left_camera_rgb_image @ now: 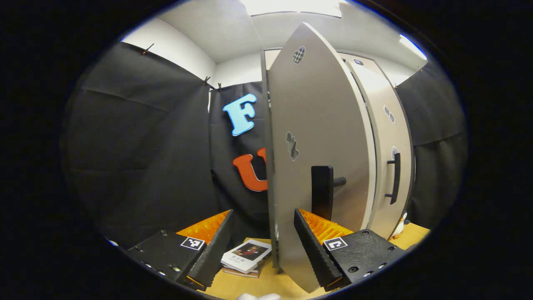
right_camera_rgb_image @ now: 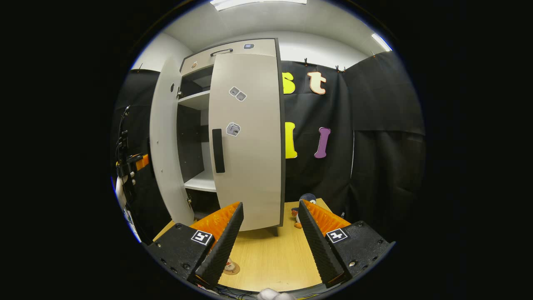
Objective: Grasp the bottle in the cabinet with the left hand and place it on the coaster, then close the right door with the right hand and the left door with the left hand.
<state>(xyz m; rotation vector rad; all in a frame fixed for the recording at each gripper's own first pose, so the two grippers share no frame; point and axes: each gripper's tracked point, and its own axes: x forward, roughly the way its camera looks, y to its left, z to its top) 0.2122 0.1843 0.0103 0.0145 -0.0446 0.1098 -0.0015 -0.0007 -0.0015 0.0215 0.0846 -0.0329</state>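
In the left gripper view the left gripper [left_camera_rgb_image: 263, 246] stands wide open with nothing between its fingers, close up against the left door [left_camera_rgb_image: 316, 158]. That door swings out edge-on towards the camera, and its dark handle [left_camera_rgb_image: 322, 191] sits just above the gripper's right finger. Behind it the right door [left_camera_rgb_image: 389, 166] lies shut against the cabinet, its own handle [left_camera_rgb_image: 394, 178] upright. A small stack of books [left_camera_rgb_image: 246, 257] lies on the wooden table [left_camera_rgb_image: 266, 283] between the fingers, farther off.

In the right gripper view the right gripper [right_camera_rgb_image: 270, 246] is also wide open and empty, held back from the cabinet [right_camera_rgb_image: 195, 137] above the table [right_camera_rgb_image: 270, 258]. The right door [right_camera_rgb_image: 247, 141] is closed — the left door [right_camera_rgb_image: 164, 141] hangs open, showing bare shelves [right_camera_rgb_image: 202, 181]. The left gripper [right_camera_rgb_image: 135, 162] shows at the far left edge beside that door. A round coaster [right_camera_rgb_image: 230, 267] lies on the table just by the right gripper's left finger, with something on it mostly hidden — I cannot tell whether it is the bottle. A small plush toy [right_camera_rgb_image: 303, 204] sits by the cabinet's right foot.
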